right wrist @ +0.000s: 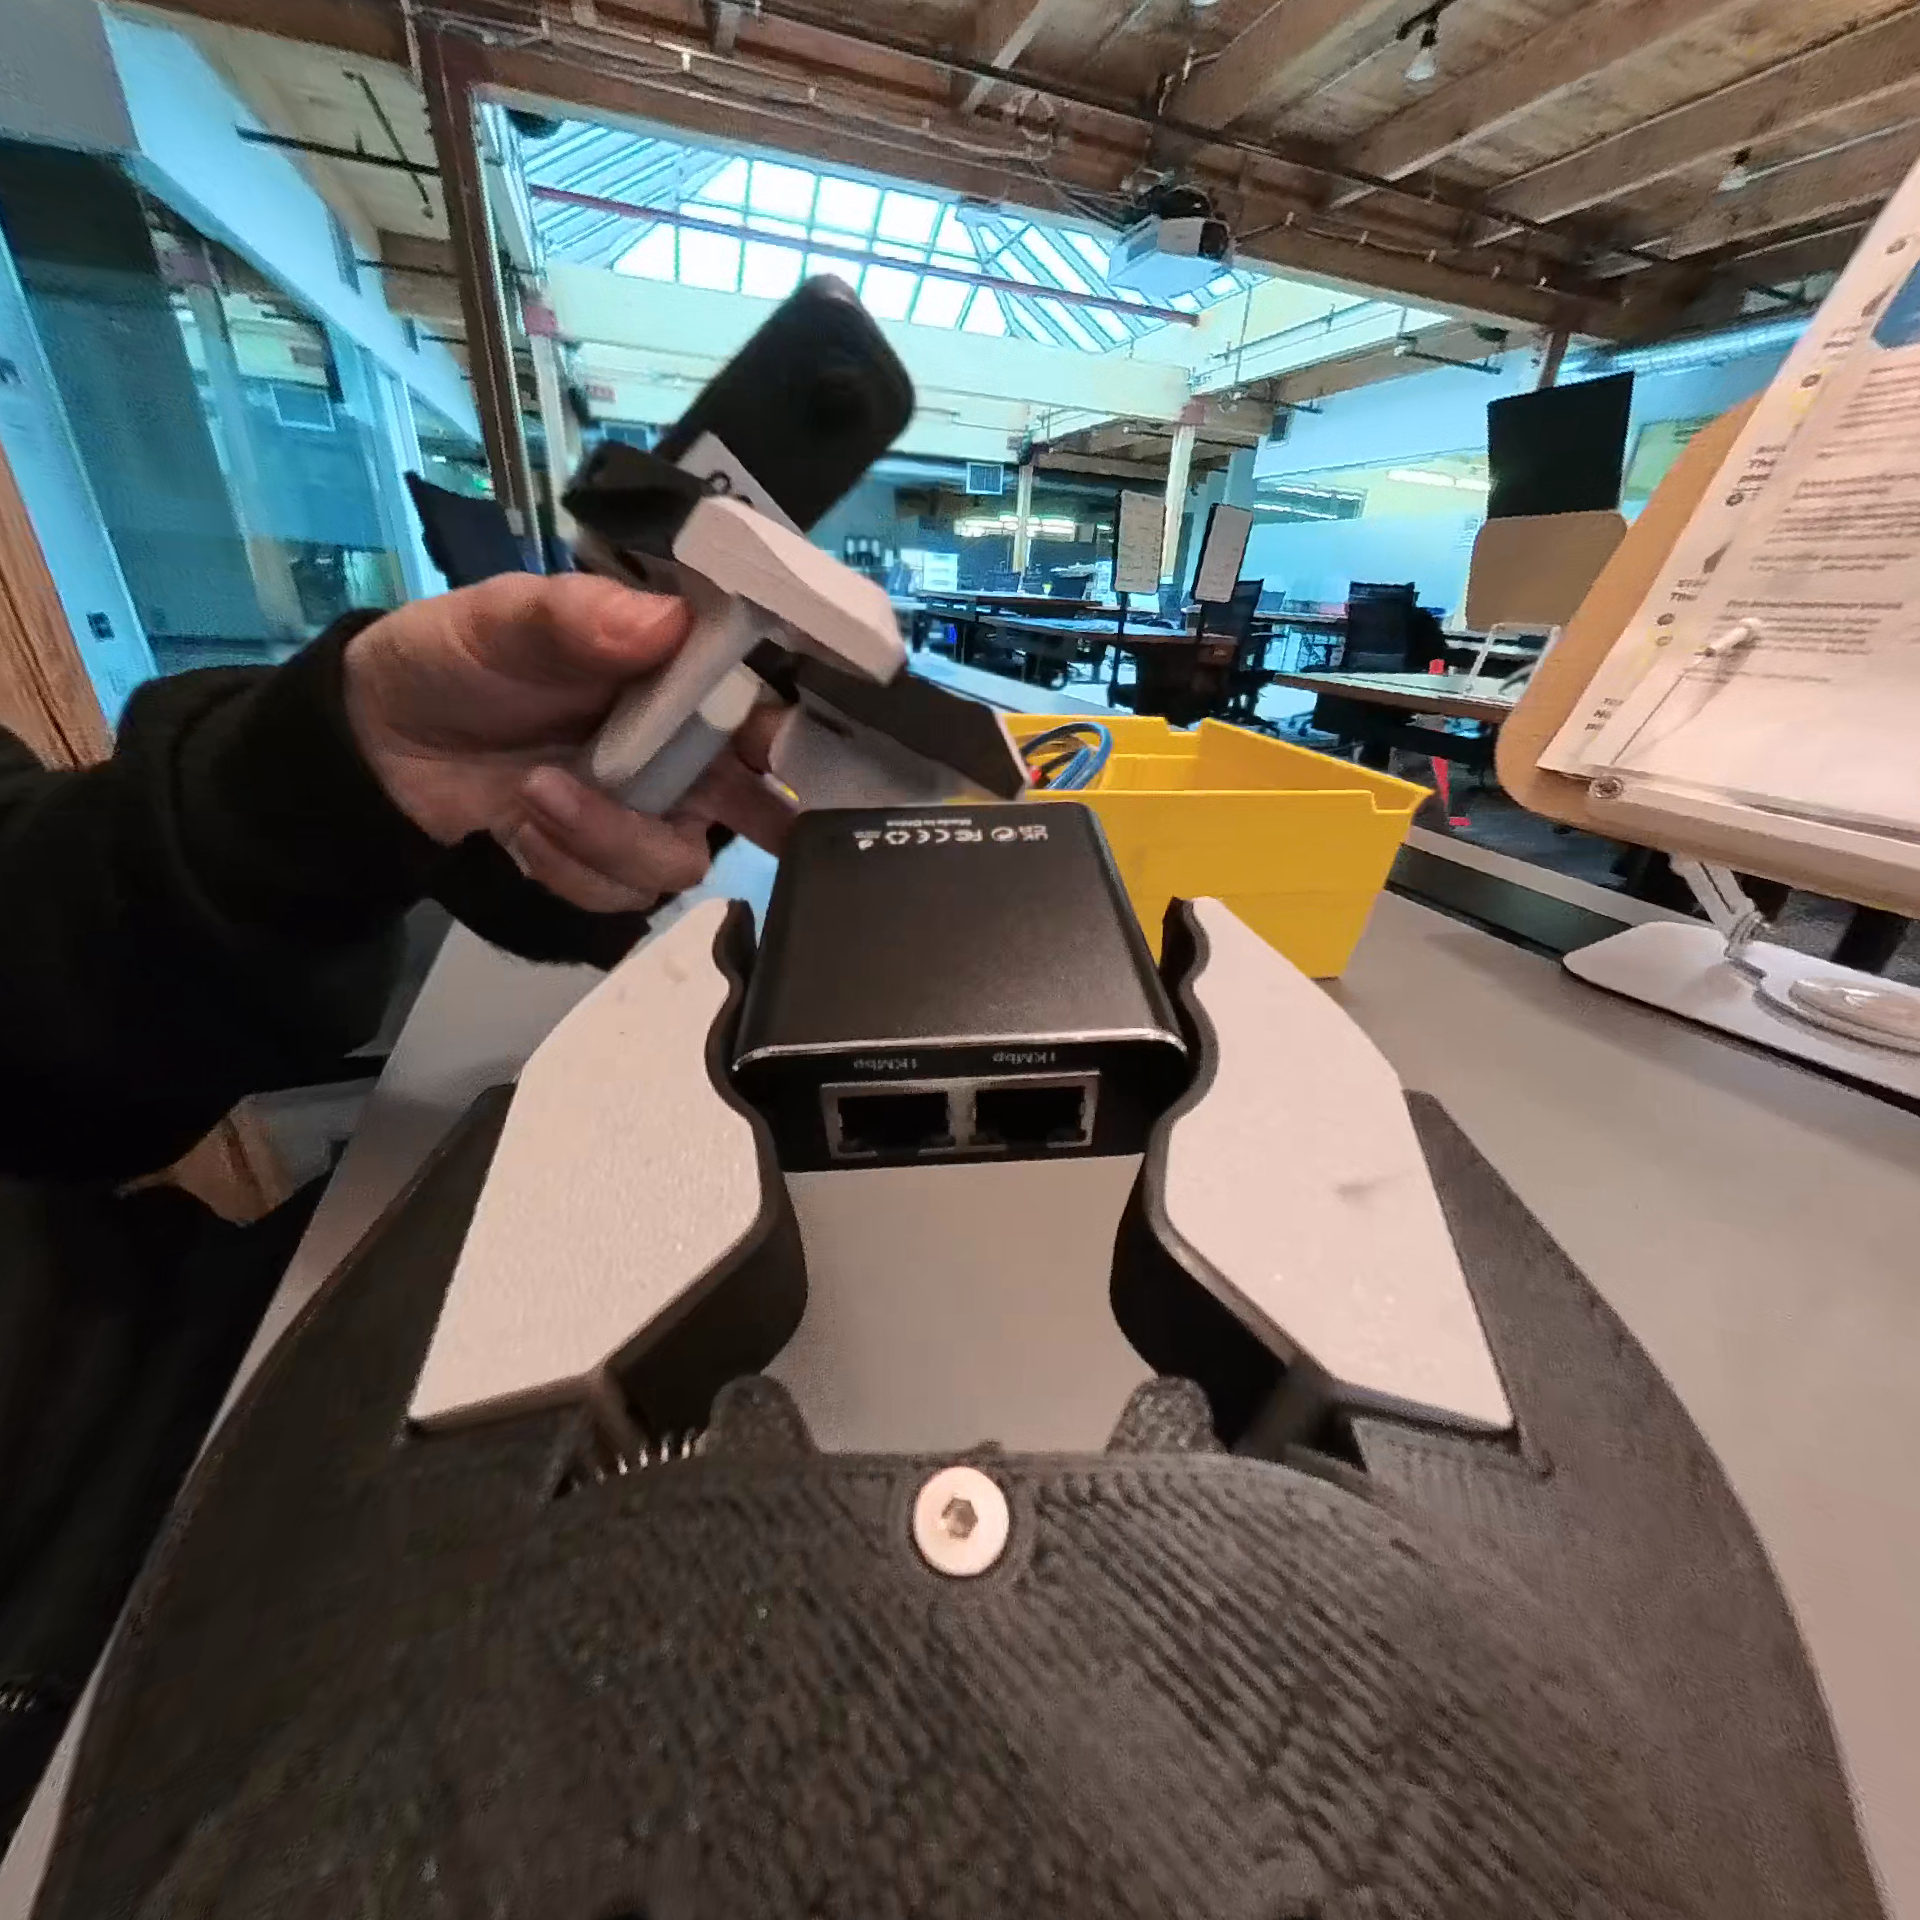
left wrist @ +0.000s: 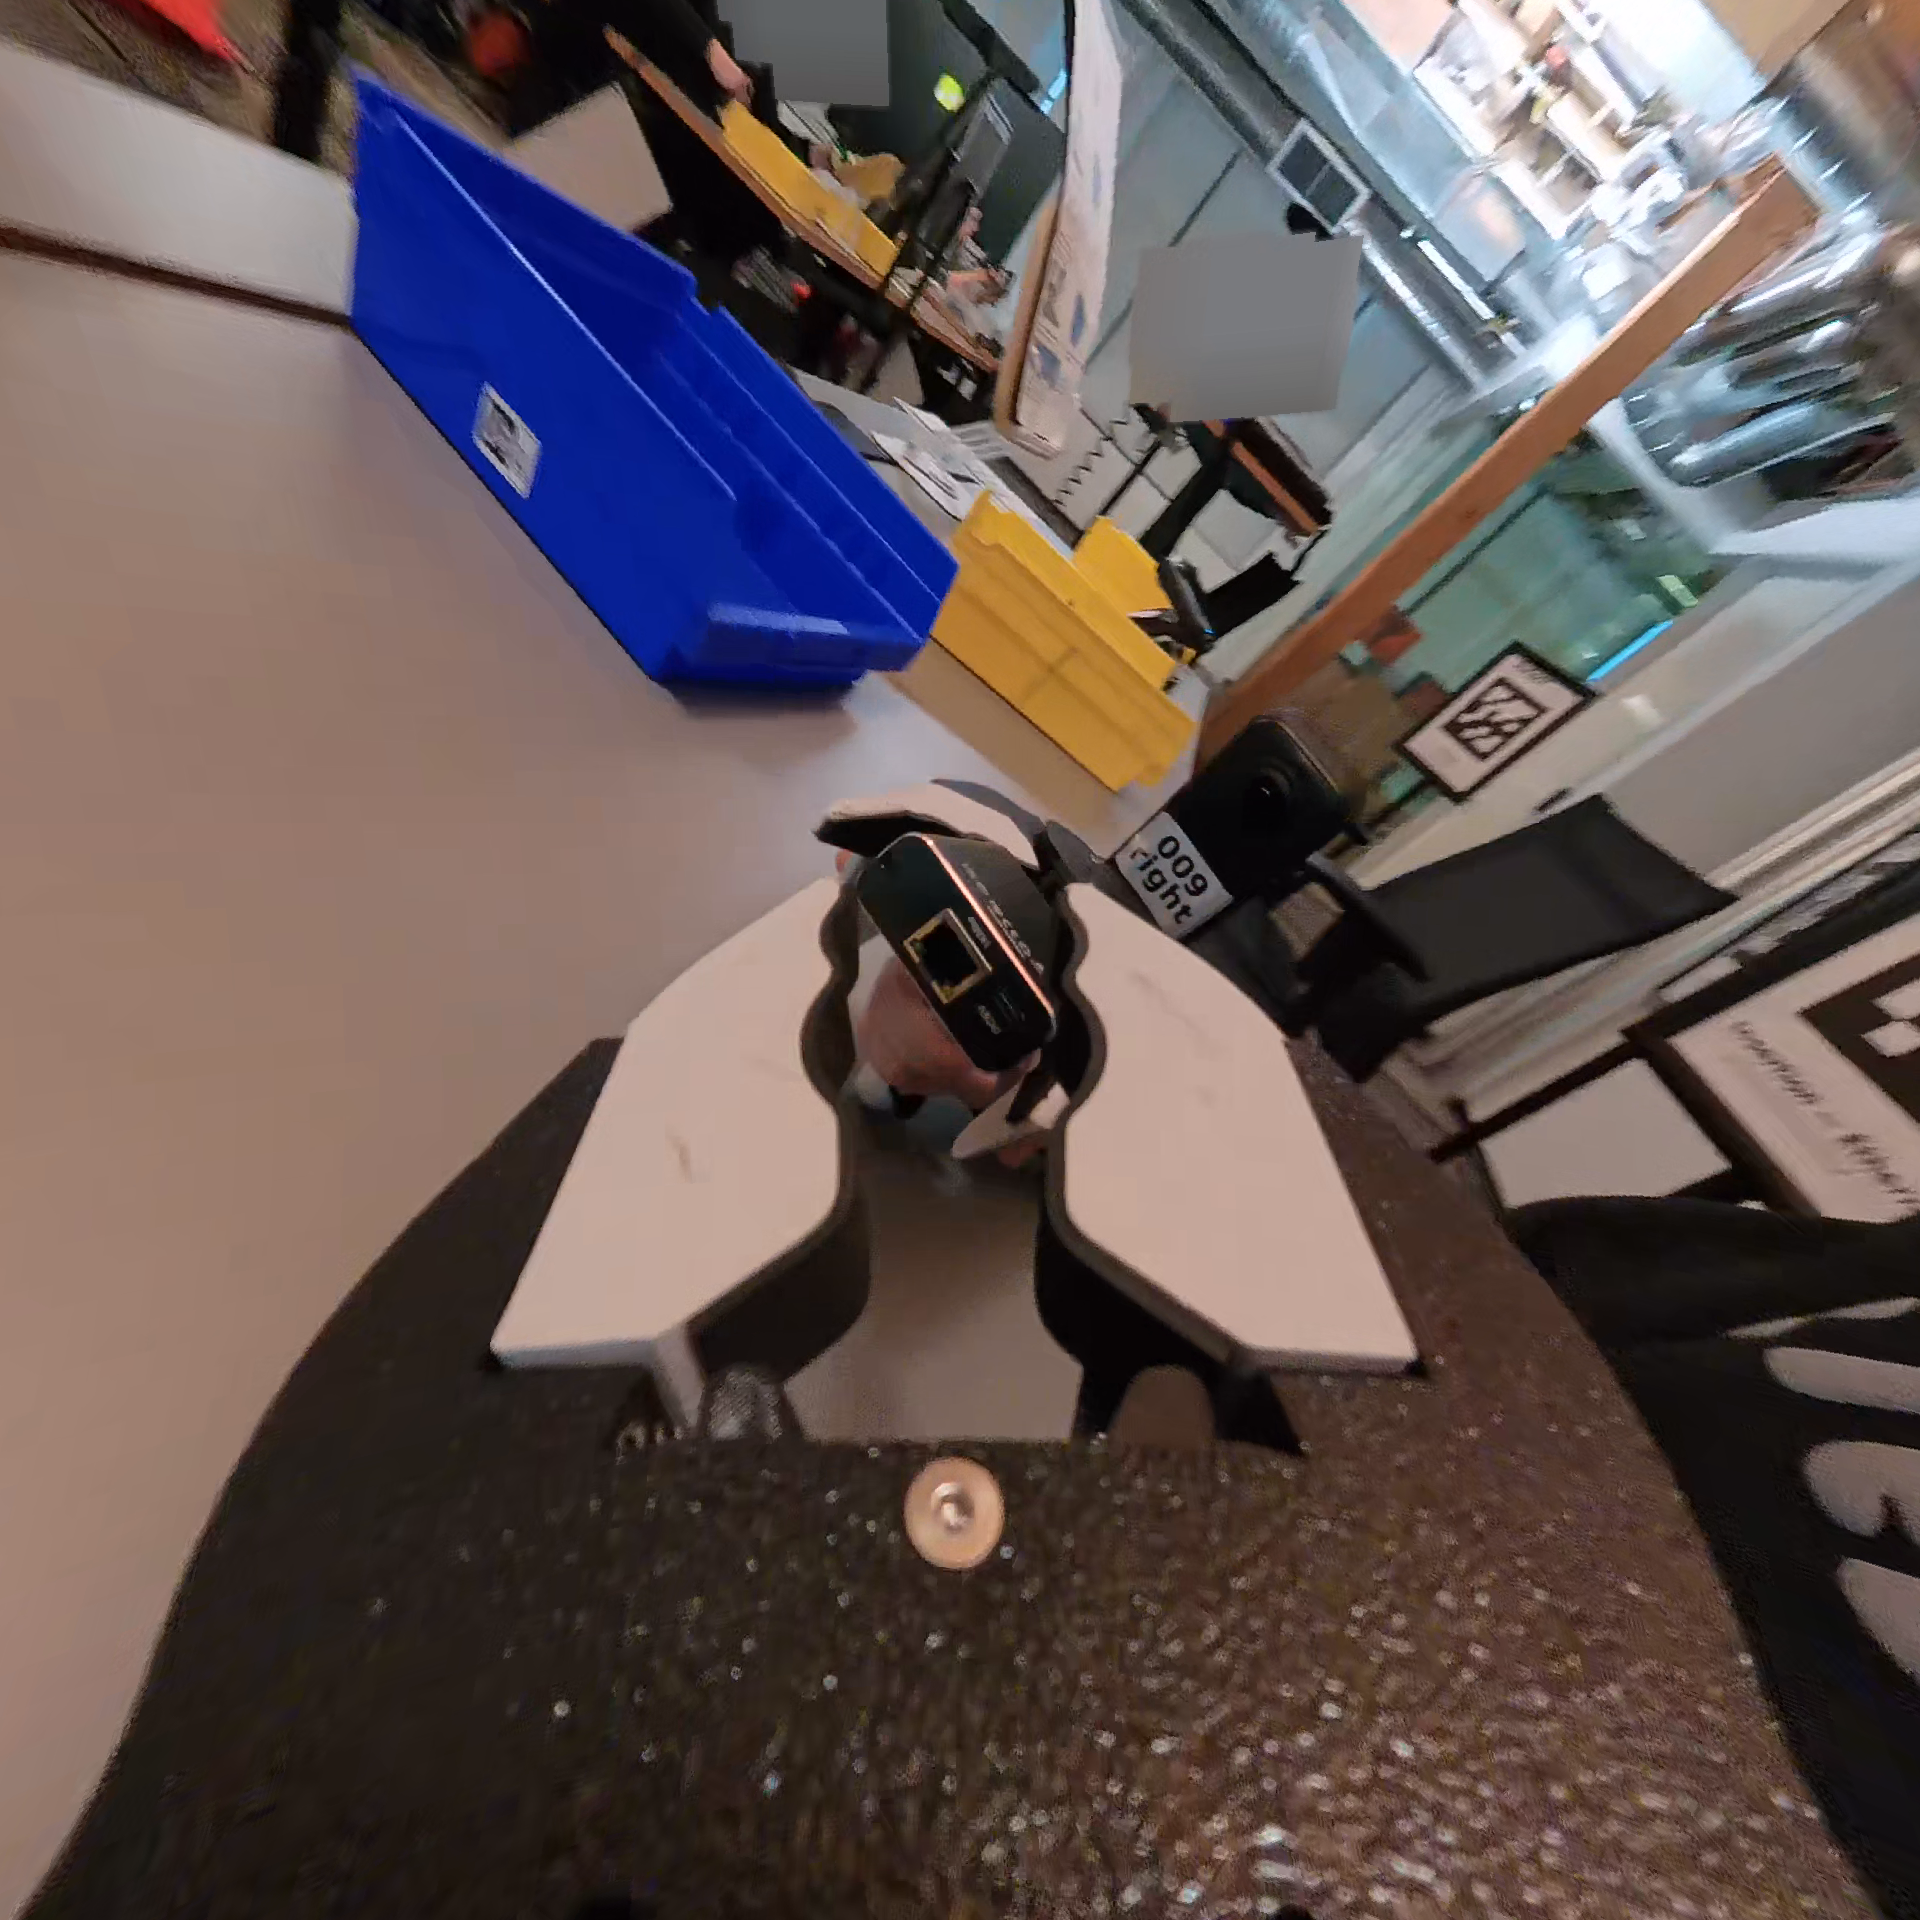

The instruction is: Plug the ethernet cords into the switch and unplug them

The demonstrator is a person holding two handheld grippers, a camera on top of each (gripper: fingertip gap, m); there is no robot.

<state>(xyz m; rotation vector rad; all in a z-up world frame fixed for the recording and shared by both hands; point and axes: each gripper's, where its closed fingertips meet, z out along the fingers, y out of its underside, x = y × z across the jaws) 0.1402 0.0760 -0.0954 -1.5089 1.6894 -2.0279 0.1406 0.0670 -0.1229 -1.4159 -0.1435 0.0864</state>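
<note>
Right tongs are clamping a small black switch by its sides, holding it above the grey desk, its two empty ports facing the camera. Left tongs are standing narrowly apart, empty, just before the switch's single-port end. Behind, a yellow bin is holding blue cords.

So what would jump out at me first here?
A small black switch, two empty sockets facing the camera, sits clamped in the right tongs, dead centre. Upper left, a hand in a black sleeve holds the left tongs near its far end. Behind stands a yellow bin with blue cable inside.
</note>
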